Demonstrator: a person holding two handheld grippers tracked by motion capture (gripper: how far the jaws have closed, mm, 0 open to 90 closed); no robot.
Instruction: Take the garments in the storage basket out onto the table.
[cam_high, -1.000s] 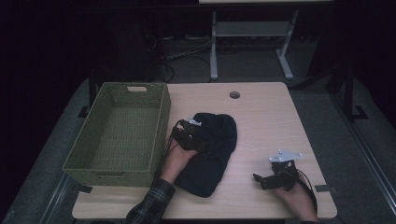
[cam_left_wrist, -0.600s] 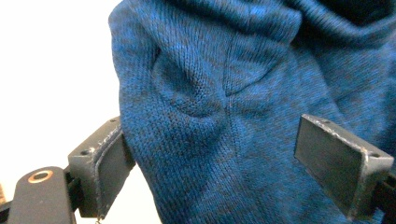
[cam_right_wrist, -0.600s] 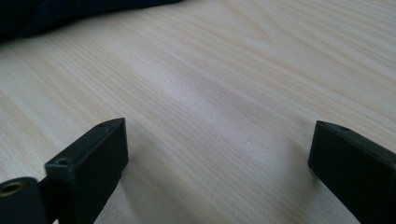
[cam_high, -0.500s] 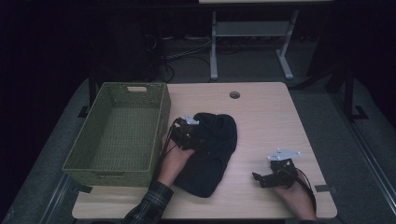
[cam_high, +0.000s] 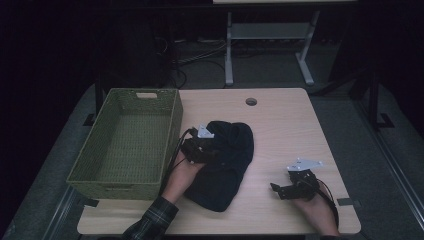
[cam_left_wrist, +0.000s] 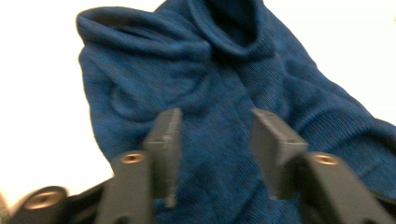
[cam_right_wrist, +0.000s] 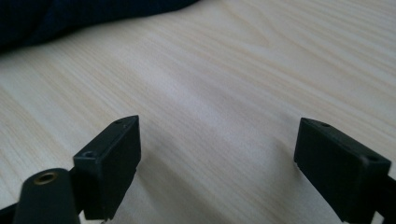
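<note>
Dark blue sweater (cam_high: 224, 162) lies bunched on the table (cam_high: 285, 125), beside the basket (cam_high: 125, 145). Left gripper (cam_left_wrist: 212, 140) just closing over the knit, jaws half apart, no pinch yet: gather a thick fold first. Right gripper (cam_right_wrist: 217, 154) idle, wide, empty, just closing.

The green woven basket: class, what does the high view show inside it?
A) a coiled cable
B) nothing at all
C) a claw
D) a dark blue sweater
B: the green woven basket shows only its bare woven floor, while the dark blue sweater lies beside it on the table.
</note>
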